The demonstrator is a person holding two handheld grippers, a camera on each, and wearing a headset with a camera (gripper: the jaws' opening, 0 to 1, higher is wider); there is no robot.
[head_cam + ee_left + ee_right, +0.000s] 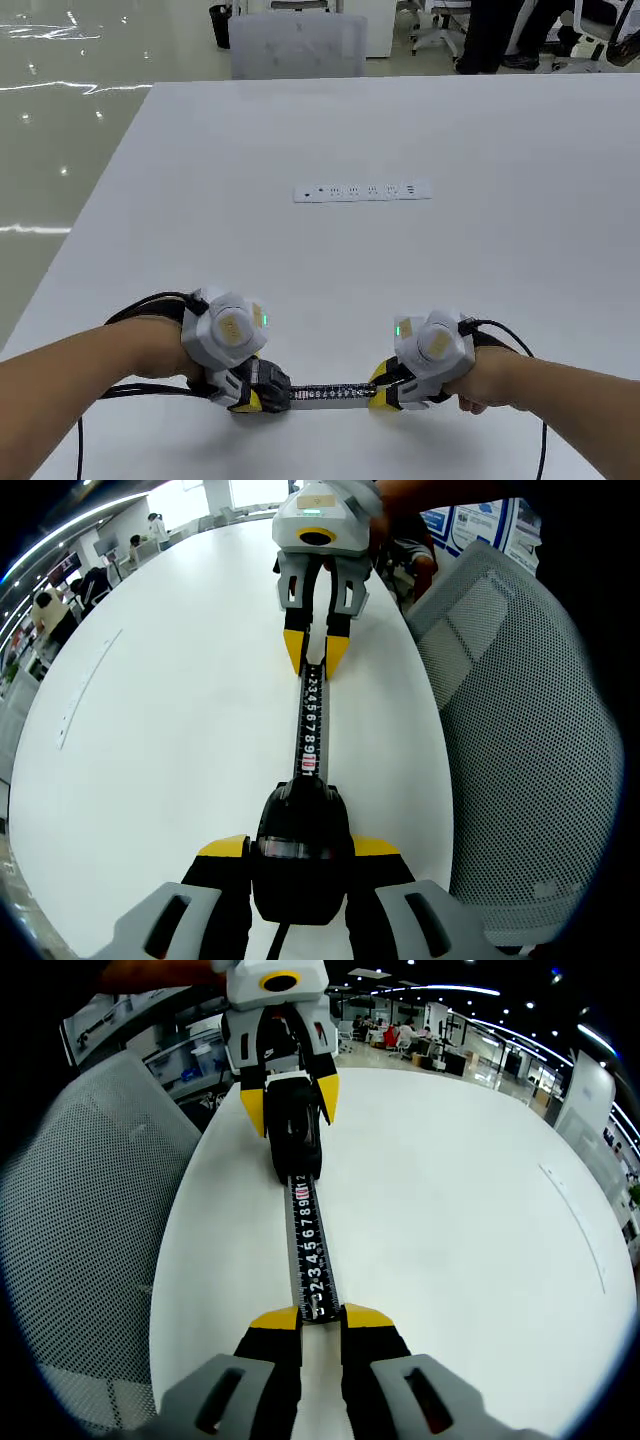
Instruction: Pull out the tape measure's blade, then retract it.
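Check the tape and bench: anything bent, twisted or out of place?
Nothing stands out. The left gripper is shut on the black tape measure case; its numbered blade runs straight and untwisted to the right gripper, shut on its tip. The white power strip lies flat on the white table.

Open office: white table [450,130], mesh chair [520,730], people [398,1034] at distant desks [445,1060].

The head view looked forward and down from above the near edge of the table [400,130]. Each gripper view sat low and close, facing the other: the left one saw the right gripper [315,665], the right one the left gripper [290,1110]. All three shared the tape measure [268,385] and its blade [330,392].
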